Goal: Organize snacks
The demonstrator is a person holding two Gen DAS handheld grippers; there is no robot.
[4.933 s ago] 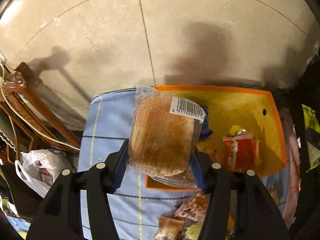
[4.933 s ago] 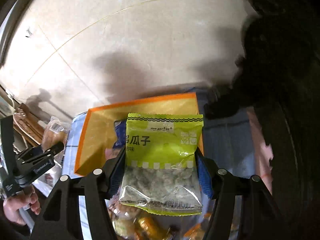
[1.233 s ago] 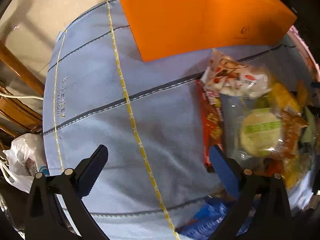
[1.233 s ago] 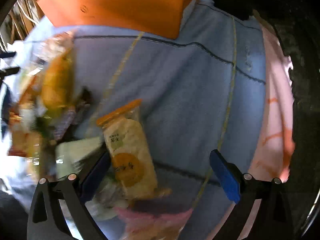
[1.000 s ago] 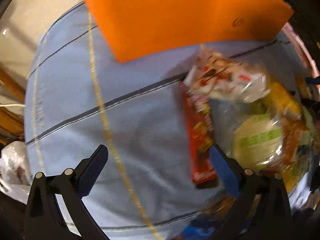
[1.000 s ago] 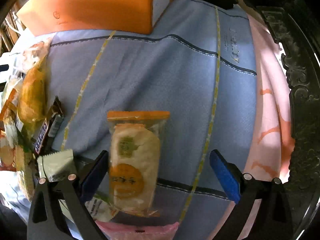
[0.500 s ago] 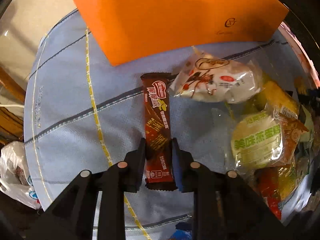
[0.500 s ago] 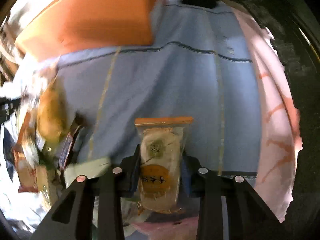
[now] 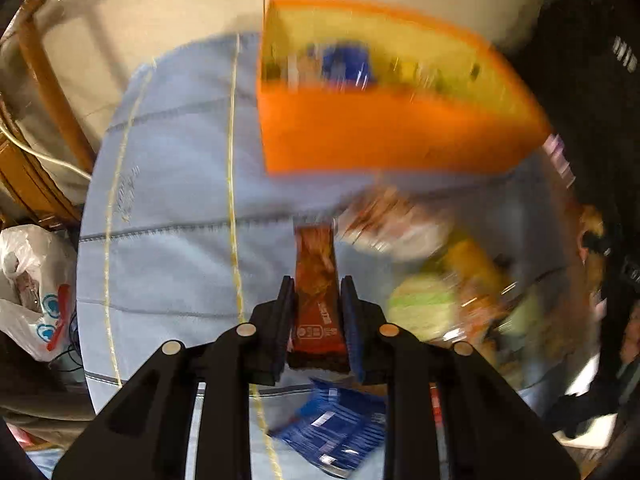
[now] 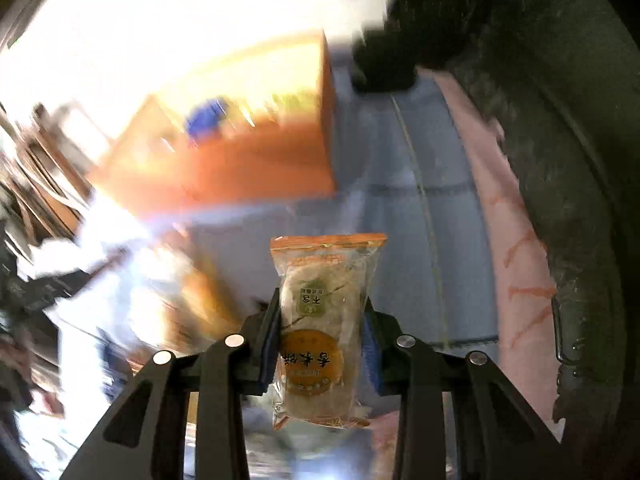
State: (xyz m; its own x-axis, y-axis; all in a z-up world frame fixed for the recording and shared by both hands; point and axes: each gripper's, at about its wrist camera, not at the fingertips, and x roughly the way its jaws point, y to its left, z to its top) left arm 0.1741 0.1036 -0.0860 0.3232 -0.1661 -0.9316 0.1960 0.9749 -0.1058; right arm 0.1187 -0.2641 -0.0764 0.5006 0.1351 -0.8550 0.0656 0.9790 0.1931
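My left gripper (image 9: 318, 308) is shut on a brown chocolate bar (image 9: 316, 276) and holds it above the blue cloth (image 9: 172, 208). My right gripper (image 10: 322, 326) is shut on a clear rice cracker pack with orange ends (image 10: 320, 320), lifted off the cloth (image 10: 400, 240). The orange box (image 9: 380, 132) stands ahead with several snacks inside; it also shows in the right wrist view (image 10: 248, 164). A blurred pile of snacks (image 9: 440, 280) lies right of the bar.
A blue packet (image 9: 332, 428) lies under the left gripper. A white plastic bag (image 9: 28, 292) and a wooden chair (image 9: 44, 80) stand left of the table. Pink cloth (image 10: 516, 260) runs along the right edge. Both views are motion blurred.
Both grippers have closed on their snacks and lifted them off the cloth. The views have tilted up, and the orange box's open top now shows.
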